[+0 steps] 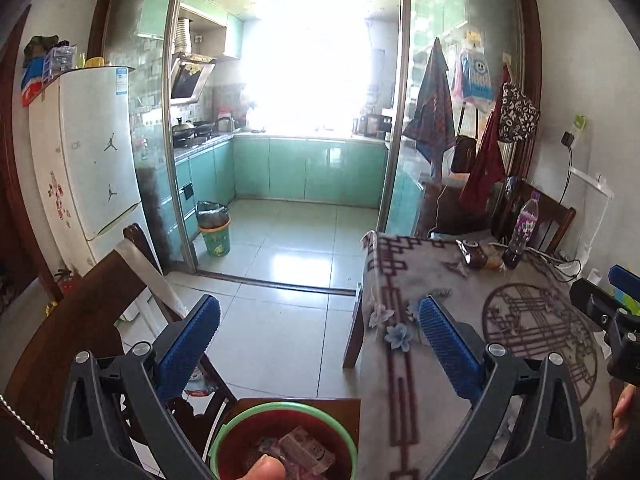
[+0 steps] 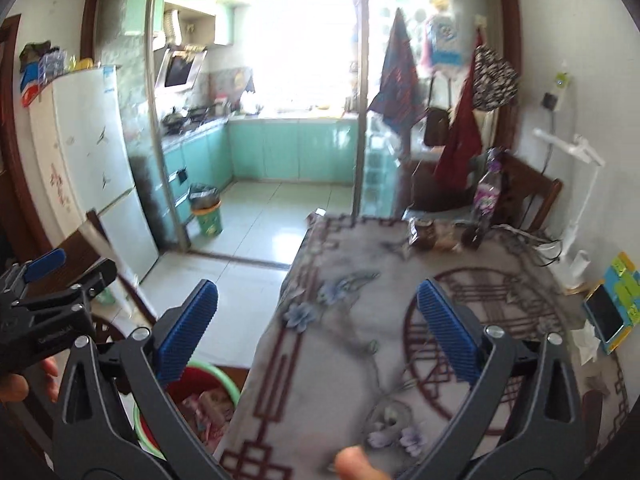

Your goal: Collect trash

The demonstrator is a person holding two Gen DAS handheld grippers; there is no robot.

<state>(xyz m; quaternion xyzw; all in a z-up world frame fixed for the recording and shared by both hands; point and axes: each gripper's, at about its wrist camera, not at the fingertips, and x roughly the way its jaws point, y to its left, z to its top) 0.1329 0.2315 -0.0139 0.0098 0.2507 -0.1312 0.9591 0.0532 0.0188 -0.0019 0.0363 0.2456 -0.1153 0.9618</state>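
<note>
A small red bin with a green rim (image 1: 282, 440) sits on a wooden stool below my left gripper (image 1: 320, 344), with wrappers inside (image 1: 304, 450). The left gripper is open and empty, above the bin beside the table edge. The bin also shows in the right wrist view (image 2: 200, 400) at lower left. My right gripper (image 2: 318, 330) is open and empty over the patterned tablecloth (image 2: 360, 320). A crumpled white tissue (image 2: 586, 342) lies at the table's right edge. A dark wrapper (image 2: 424, 234) and a plastic bottle (image 2: 486, 196) stand at the far end.
A phone on a colourful box (image 2: 612, 312) lies at the table's right. Wooden chairs (image 1: 140, 256) stand left of the table and one at the far side (image 2: 532, 196). A fridge (image 1: 88, 152) is at left. A green kitchen bin (image 1: 214, 228) stands past the glass doorway.
</note>
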